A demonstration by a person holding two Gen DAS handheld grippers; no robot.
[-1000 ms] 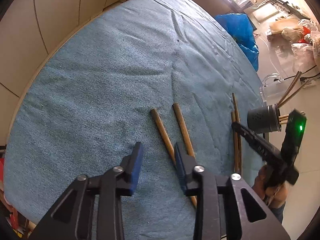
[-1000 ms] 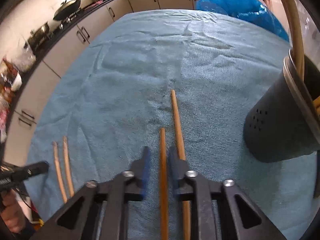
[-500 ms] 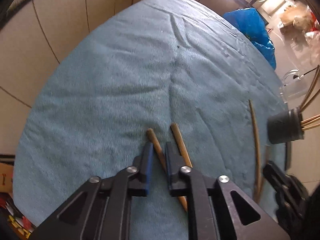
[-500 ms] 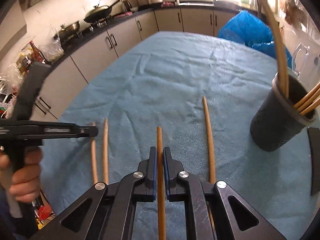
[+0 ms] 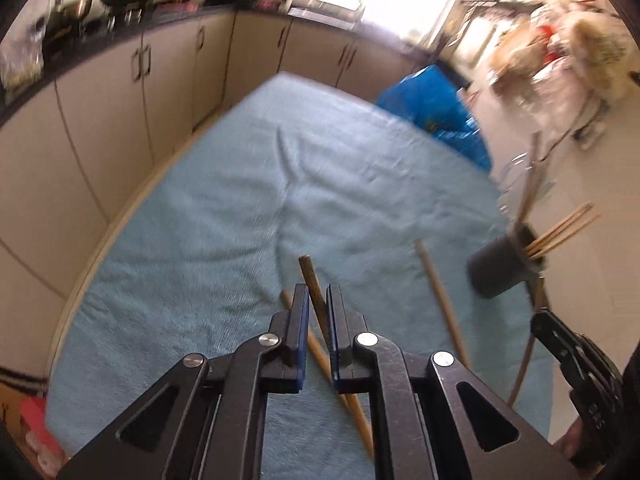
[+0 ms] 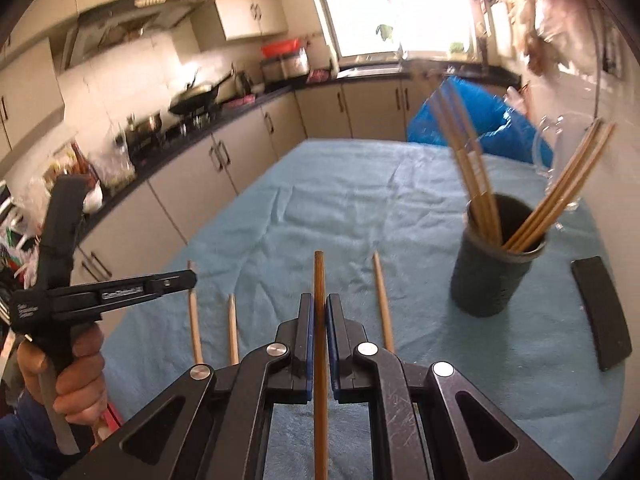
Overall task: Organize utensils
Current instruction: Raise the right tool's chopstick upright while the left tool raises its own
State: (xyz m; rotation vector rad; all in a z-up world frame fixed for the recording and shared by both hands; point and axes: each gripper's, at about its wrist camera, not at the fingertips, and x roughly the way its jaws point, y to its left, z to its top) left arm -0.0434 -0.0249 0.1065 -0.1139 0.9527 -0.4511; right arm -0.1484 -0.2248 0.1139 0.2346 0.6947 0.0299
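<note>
- Here, our left gripper [image 5: 317,300] is closed on a dark-tipped chopstick [image 5: 310,276], which is lifted above the blue towel [image 5: 224,216].
- Our right gripper [image 6: 319,312] is clamped on another chopstick [image 6: 319,280], which points straight ahead between the blue pads.
- In the right wrist view, three loose chopsticks [image 6: 383,304] lie on the towel: two at the left, one just right of our gripper.
- The dark holder [image 6: 494,272] stands upright on the towel at the right, with several chopsticks leaning inside.
- A flat black object [image 6: 602,312] lies beside the holder.
</note>
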